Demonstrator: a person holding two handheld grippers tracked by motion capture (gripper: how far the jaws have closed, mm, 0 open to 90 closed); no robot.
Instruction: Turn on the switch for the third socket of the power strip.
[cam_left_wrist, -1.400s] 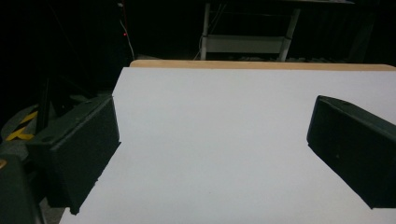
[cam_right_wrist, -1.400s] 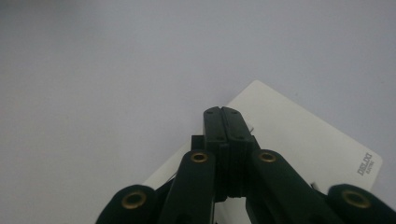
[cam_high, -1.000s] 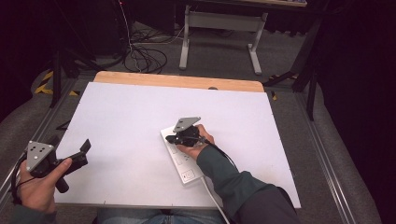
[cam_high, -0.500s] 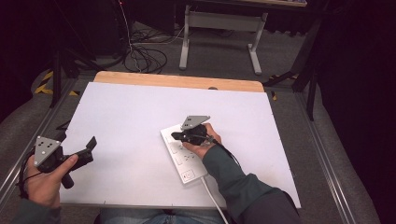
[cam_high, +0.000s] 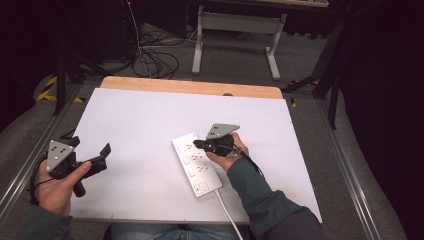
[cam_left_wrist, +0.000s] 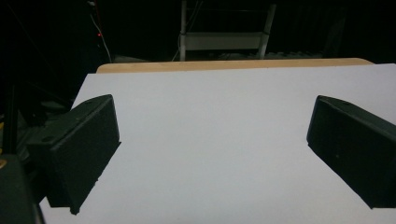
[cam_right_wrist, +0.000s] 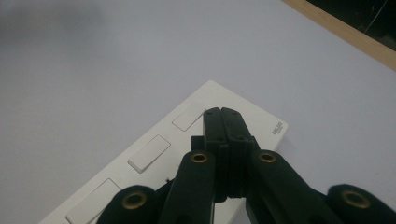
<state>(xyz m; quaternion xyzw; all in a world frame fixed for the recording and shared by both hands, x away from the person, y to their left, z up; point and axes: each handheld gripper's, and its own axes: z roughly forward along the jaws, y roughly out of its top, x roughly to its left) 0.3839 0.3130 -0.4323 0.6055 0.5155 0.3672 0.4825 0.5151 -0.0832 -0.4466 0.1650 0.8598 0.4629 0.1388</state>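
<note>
Right tongs (cam_high: 197, 144) closed over power strip's (cam_high: 192, 167) far end, left tongs (cam_high: 102, 157) open near table (cam_high: 150, 115) edge

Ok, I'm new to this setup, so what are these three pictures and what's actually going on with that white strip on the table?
No robot arm here: a person holds a hand-held gripper in each hand. The high view looks down on the white table from above the person's side. The other two come from a camera riding on each gripper, looking along its black fingers.

On the table lies a white power strip with rocker switches; its cable runs off the near edge. The right gripper, fingers closed together, rests its tip on the strip's far end by a switch, holding nothing. The left gripper is at the table's left side, fingers wide apart over bare table, holding nothing.
</note>
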